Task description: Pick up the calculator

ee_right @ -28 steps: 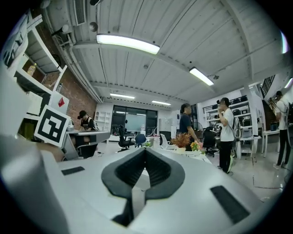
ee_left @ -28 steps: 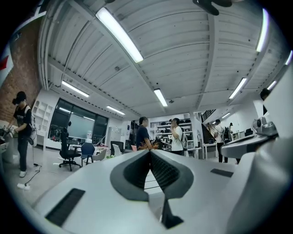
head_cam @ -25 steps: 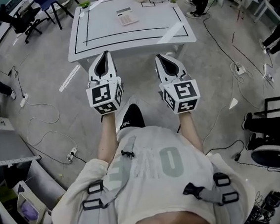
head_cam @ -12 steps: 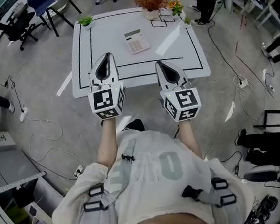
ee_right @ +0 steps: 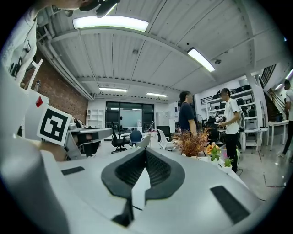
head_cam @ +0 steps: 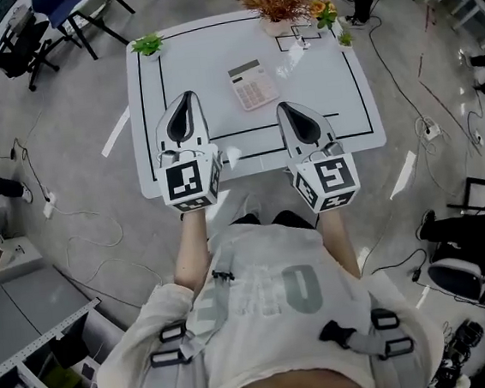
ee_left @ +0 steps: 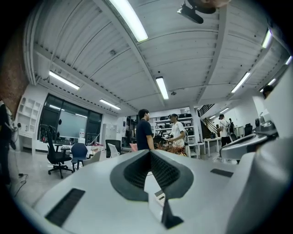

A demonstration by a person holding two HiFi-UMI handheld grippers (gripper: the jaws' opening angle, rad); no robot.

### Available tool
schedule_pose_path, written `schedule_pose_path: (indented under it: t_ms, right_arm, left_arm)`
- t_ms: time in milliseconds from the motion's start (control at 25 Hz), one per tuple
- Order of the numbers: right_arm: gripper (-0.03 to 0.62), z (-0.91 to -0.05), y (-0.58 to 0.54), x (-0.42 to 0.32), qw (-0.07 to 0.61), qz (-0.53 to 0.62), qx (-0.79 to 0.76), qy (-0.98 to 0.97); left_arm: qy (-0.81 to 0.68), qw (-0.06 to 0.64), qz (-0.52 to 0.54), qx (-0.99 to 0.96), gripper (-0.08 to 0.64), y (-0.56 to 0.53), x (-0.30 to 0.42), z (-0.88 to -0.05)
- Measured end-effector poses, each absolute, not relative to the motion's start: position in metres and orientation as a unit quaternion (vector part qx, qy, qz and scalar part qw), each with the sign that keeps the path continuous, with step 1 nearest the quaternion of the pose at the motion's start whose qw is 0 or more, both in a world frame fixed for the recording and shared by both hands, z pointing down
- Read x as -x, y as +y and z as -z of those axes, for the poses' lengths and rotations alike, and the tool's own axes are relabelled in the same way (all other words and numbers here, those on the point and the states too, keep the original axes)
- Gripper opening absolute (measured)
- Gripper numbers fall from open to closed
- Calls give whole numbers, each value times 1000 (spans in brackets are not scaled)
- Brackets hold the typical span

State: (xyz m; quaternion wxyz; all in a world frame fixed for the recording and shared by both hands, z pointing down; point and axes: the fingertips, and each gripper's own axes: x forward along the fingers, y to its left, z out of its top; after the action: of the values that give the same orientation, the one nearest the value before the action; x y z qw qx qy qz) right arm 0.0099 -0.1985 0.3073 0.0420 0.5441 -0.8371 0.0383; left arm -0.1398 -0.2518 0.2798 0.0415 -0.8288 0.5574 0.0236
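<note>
A person holds the left gripper (head_cam: 184,100) and right gripper (head_cam: 289,111) side by side over the near part of a white counter (head_cam: 194,60). Both have their jaws pressed together and grip nothing. The calculator (head_cam: 252,84) lies flat on the counter just ahead, between the two, touching neither. Plants (head_cam: 278,0) line the far edge.
</note>
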Motion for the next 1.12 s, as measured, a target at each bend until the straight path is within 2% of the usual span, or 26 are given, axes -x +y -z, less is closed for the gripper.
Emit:
schedule_pose_path:
  t_ms: [1120]
  right_arm:
    - [6,-306,-261,-44,28,-16,-537,-843]
  left_arm:
    - [584,79,-8,808,20,-292,114,-275]
